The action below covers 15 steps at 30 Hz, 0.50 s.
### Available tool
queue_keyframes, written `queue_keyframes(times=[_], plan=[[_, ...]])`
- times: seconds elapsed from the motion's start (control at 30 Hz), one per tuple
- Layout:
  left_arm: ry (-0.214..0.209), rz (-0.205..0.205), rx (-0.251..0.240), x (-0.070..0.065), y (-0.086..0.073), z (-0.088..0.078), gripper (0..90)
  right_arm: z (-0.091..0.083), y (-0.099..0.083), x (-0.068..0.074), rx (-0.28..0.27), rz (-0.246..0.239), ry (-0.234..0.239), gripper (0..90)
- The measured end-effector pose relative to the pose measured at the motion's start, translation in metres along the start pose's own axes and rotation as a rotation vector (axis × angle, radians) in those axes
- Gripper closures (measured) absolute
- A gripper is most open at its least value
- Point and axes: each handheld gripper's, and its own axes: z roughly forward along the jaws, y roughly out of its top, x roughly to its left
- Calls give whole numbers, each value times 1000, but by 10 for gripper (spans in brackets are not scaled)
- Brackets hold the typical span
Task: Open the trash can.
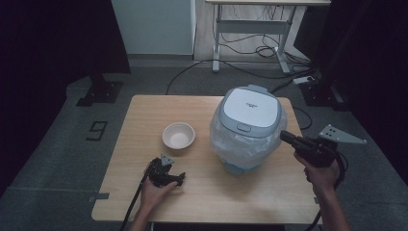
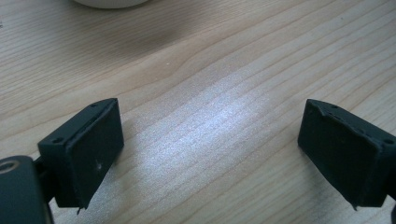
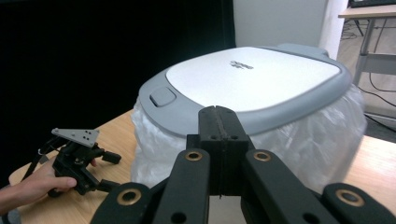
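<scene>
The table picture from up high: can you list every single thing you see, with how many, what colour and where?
rice cooker: one, white and grey, body wrapped in clear plastic, right half of the table
bowl: one, white, left of the rice cooker
table: one, light wood, centre
desk: one, white legs, far back
cables: several, black, on the floor under the desk
left tool: one, black, open, resting low on the table in the left hand
right tool: one, black, shut, pointing at the rice cooker
</scene>
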Motion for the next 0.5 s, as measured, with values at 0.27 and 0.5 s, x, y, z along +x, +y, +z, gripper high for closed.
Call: queue_keyframes(times=[0.27,0.5], plan=[[0,-1,0,0,0,0,64,14,5,6,6,-16,22,900],[1,0,-1,0,0,0,65,27,8,10,15,-18,39,900]])
